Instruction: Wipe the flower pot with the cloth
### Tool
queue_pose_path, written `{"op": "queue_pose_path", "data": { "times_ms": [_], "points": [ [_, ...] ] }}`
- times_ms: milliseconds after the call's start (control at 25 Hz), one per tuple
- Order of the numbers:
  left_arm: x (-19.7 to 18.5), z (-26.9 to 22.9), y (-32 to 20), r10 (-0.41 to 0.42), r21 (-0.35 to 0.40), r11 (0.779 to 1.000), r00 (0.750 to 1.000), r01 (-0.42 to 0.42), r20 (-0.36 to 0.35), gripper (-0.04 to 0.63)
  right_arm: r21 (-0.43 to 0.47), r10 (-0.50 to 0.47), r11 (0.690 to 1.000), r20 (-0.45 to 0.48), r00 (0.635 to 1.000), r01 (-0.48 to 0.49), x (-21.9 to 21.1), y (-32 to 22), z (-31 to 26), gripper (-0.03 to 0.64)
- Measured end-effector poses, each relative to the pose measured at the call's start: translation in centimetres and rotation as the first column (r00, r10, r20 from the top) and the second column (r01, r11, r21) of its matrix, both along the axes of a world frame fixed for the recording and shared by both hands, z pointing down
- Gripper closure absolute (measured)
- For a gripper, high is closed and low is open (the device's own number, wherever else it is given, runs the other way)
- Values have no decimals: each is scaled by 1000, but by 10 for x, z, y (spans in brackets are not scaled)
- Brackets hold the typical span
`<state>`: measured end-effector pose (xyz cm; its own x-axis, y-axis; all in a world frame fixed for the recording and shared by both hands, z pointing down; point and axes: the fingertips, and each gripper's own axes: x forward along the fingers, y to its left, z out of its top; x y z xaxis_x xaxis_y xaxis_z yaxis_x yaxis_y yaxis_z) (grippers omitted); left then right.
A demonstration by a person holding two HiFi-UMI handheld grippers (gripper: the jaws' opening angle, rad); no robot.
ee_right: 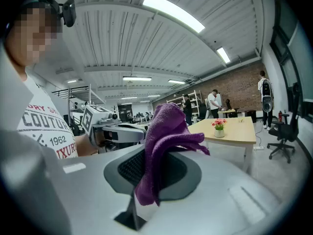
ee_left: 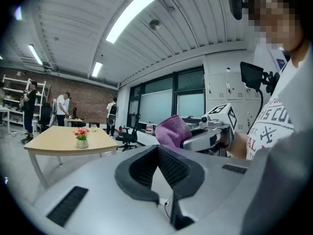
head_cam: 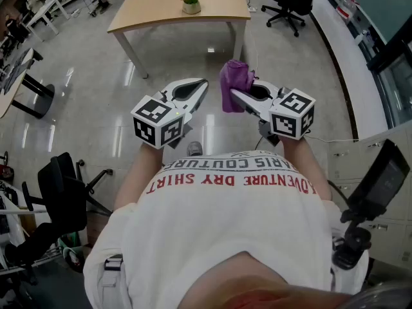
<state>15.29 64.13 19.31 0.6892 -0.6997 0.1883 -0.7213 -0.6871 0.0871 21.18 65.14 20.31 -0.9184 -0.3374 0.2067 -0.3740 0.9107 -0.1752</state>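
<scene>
Shirt [head_cam: 244, 237] print reads "DRY SHIRT"; right gripper [head_cam: 233, 95] clamps purple cloth [head_cam: 235, 79].

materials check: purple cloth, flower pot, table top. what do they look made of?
Cloth: soft, fuzzy pile with a matte look, draping in loose folds; likely microfibre or terry.
Flower pot: pale and smooth, perhaps glazed ceramic or plastic; too small to tell.
Table top: light wood tone, even and matte; likely laminate or veneer.
</scene>
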Motion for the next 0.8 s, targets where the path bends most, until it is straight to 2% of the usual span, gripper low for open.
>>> {"op": "queue_pose_path", "data": {
  "times_ms": [480,600,800],
  "points": [
    [2,5,1,-2,-14,1000,1000,3,12,594,-2,-19,1000,43,999,20,-1,1,-1,570],
    [-4,8,-9,0,-17,1000,1000,0,16,594,-15,-4,1000,54,999,5,-5,-14,1,570],
    [-26,32,-51,-15,-49,999,1000,15,-14,594,-49,18,999,48,999,-15,-17,-58,25,570]
  ]
}}
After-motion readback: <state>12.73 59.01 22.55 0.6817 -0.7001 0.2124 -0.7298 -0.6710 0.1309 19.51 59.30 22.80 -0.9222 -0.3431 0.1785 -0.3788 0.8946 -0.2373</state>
